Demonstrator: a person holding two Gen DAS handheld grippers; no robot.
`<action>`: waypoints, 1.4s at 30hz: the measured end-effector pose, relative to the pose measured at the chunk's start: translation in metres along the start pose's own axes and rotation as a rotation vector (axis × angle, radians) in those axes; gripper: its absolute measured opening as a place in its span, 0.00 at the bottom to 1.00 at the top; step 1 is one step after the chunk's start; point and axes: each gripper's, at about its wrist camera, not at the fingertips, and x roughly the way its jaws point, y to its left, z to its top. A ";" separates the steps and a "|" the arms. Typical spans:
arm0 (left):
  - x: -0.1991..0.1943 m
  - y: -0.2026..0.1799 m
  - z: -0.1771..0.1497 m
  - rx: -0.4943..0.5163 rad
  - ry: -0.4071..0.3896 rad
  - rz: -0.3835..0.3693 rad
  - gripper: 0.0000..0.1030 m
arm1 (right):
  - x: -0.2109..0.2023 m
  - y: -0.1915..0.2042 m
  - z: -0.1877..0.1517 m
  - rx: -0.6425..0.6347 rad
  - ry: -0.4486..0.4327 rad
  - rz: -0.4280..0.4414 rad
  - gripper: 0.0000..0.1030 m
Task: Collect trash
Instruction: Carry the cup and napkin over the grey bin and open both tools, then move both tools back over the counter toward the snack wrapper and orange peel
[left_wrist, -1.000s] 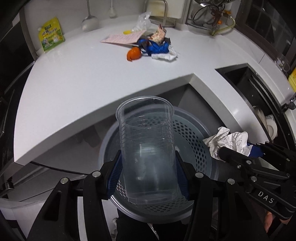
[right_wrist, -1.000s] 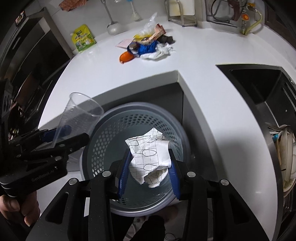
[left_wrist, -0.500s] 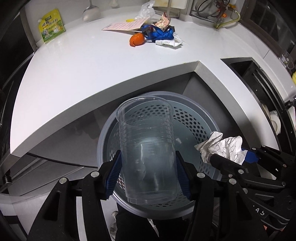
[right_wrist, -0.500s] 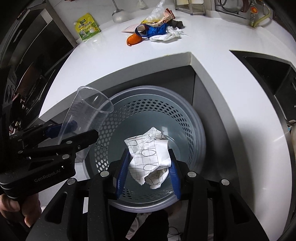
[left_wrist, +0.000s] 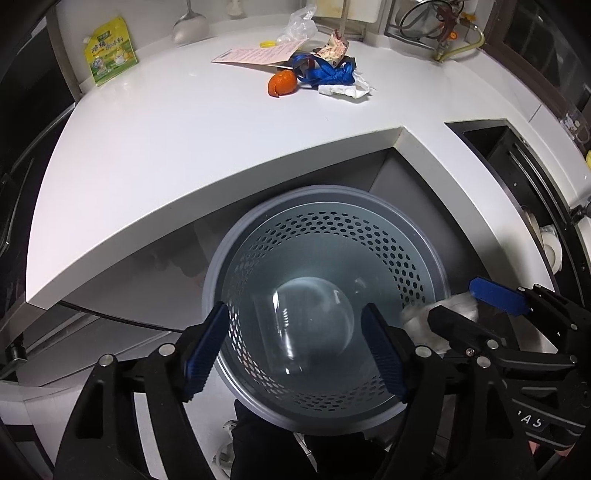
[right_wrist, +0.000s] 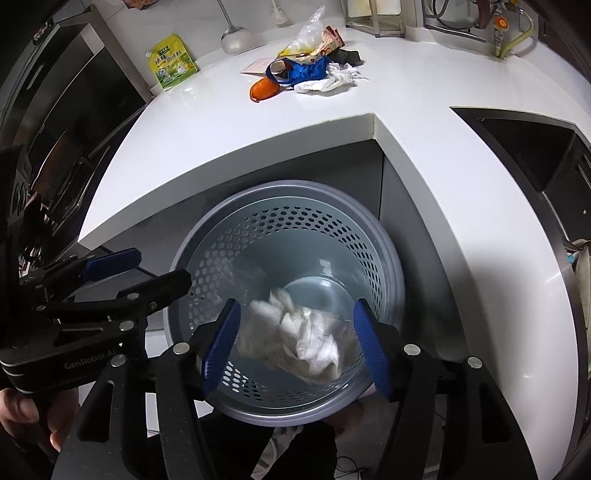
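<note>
**Cup and paper released over the bin**

Compared with the earlier frames, the clear plastic cup (left_wrist: 306, 325) is no longer clamped between the blue pads of the left gripper (left_wrist: 295, 347); it is seen inside the grey perforated bin (left_wrist: 424, 266), blurred, low near the floor of the bin. The crumpled white paper (right_wrist: 295, 339) with a printed line pattern is likewise free of the right gripper (right_wrist: 295, 343) and is seen blurred within the mouth of the bin. The jaws of both grippers have just been opening. The fingers of each gripper stand apart, and no pad is seen touching the cup or the paper.

Both grippers are held above the bin, side by side, pointing steeply down. "GenRobot.AI" is read on the body of the left gripper in the right wrist view; on the right gripper only the letters "AS" are legible in the left wrist view. Part of a hand (right_wrist: 22, 410) is seen on the left gripper's handle.

The bin stands on the floor in the inner corner of the white countertop (left_wrist: 166, 147). Far back on the countertop a heap of remaining trash is noted: an orange peel (left_wrist: 282, 82), a blue bag (left_wrist: 328, 74), a white tissue (left_wrist: 345, 89), a pink printed sheet (left_wrist: 258, 57), a snack wrapper (left_wrist: 334, 48) and a clear plastic bag (left_wrist: 297, 27). Well apart to the left, a yellow-green pouch (left_wrist: 110, 55) with Chinese characters leans at the wall; its text is too small to be read.
</note>
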 end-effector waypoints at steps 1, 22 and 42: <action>-0.001 0.000 0.000 -0.001 0.001 0.001 0.73 | -0.001 0.000 0.000 0.000 -0.001 0.000 0.59; -0.009 0.010 0.010 -0.036 -0.019 0.022 0.88 | -0.013 -0.013 0.006 0.025 -0.036 -0.006 0.64; -0.033 0.055 0.050 -0.132 -0.161 0.064 0.92 | -0.025 -0.012 0.061 0.043 -0.125 -0.036 0.65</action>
